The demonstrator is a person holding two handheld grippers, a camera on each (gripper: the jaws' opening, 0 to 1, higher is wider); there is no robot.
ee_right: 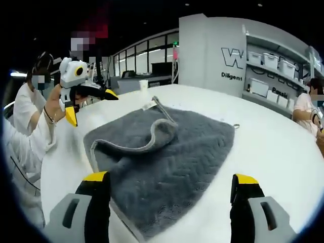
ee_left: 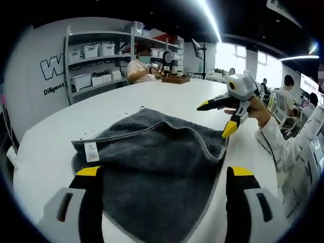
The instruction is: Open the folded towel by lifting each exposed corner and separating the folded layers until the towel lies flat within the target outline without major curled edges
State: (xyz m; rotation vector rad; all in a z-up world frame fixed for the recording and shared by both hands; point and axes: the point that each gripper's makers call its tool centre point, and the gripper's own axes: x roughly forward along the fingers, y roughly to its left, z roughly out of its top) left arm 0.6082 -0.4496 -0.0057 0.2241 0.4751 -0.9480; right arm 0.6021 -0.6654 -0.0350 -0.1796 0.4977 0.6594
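The gray towel [ee_left: 152, 167] lies on the white bench [ee_left: 167, 93], partly opened: one layer is still turned back over the rest, its pale hemmed edge [ee_left: 200, 136] curving across the top in the left gripper view and showing as a rolled lip [ee_right: 157, 132] in the right gripper view. A white care label [ee_left: 91, 151] sits at one corner and a small hanging loop [ee_right: 236, 126] pokes off another edge. I cannot make out any target outline on the bench.

My left tool [ee_left: 164, 174] hangs low over the near part of the towel, jaws spread wide with nothing between them. My right tool [ee_right: 169, 182] hangs over the opposite side, also wide and empty; seen from the left gripper view it is raised off the cloth beside the folded corner [ee_left: 223, 119].

I judge the turned-back layer to be the step in hand. The risks: pinching both layers at once, which would drag the whole towel across the smooth bench instead of separating it; or gripping only the hem lip, which may slip out and leave the edge curled. Pulling with one tool while the other does not hold the base down could bunch the cloth.

Beyond are storage shelves [ee_left: 96, 55] and seated people.
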